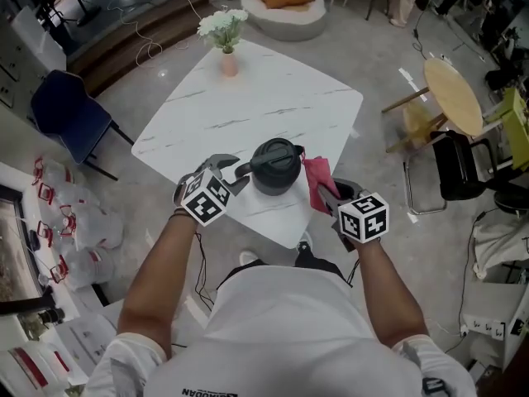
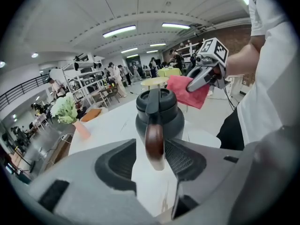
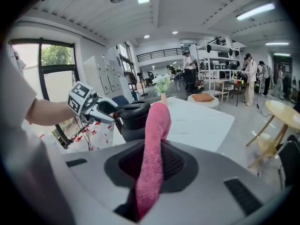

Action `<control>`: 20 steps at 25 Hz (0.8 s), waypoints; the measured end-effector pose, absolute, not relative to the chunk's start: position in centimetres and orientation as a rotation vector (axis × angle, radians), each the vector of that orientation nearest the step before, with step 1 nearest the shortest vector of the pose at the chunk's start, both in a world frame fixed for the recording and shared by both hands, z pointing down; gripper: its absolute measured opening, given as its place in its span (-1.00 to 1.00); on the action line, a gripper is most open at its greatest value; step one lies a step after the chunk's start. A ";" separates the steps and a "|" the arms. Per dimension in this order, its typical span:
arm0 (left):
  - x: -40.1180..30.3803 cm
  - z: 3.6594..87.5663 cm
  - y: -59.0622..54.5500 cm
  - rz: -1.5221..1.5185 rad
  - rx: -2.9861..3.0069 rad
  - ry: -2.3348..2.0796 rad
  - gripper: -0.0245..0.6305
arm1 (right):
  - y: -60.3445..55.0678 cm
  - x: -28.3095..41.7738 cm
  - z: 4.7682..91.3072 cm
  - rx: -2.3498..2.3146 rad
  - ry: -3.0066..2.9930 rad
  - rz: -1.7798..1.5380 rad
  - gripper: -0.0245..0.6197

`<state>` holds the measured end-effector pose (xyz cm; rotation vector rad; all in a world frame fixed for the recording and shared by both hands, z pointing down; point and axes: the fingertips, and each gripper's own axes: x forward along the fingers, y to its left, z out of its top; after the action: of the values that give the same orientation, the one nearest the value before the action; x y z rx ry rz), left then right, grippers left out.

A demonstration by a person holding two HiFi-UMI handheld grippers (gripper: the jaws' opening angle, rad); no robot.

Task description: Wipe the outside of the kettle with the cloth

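Right claw (image 1: 325, 195) is pinching limp pink terry cloth (image 3: 152, 144); left claw (image 1: 236, 174) is standing open around the brown handle (image 2: 154, 142) of a rigid, probably heavy dark-grey kettle (image 1: 275, 166), likely the best hold.

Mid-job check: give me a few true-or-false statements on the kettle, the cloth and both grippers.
1. The right gripper is closed on the pink cloth. True.
2. The left gripper is clamped tight on the kettle's handle. False: its jaws stand apart, with the handle between them.
3. The kettle stands upright on the white table. True.
4. The vase of flowers is pressed against the kettle. False: the vase stands at the table's far corner, well apart from it.
5. The cloth is on the side of the kettle away from the handle. True.
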<state>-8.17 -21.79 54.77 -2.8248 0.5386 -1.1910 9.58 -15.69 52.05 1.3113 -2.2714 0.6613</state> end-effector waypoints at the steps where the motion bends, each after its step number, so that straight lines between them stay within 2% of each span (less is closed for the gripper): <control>1: -8.7 54.4 -21.6 -1.162 -2.843 0.580 -0.32 | -15.4 9.5 51.9 1.331 -2.276 0.663 -0.72; 5: -10.6 52.7 -20.4 -0.958 -3.006 0.817 -0.34 | -14.6 9.2 51.4 1.394 -2.302 0.673 -0.72; 13: -9.4 51.6 -13.6 -0.592 -3.262 1.188 -0.79 | -13.5 9.4 49.6 1.304 -2.424 0.563 -0.72; 20: -8.0 49.8 -10.6 -0.425 -3.240 1.453 -0.93 | -11.9 10.6 47.8 1.184 -2.522 0.506 -0.72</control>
<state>-7.99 -10.58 49.80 -3.2401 1.4530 -0.4246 10.60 -11.94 47.84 1.1841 -2.5216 0.5062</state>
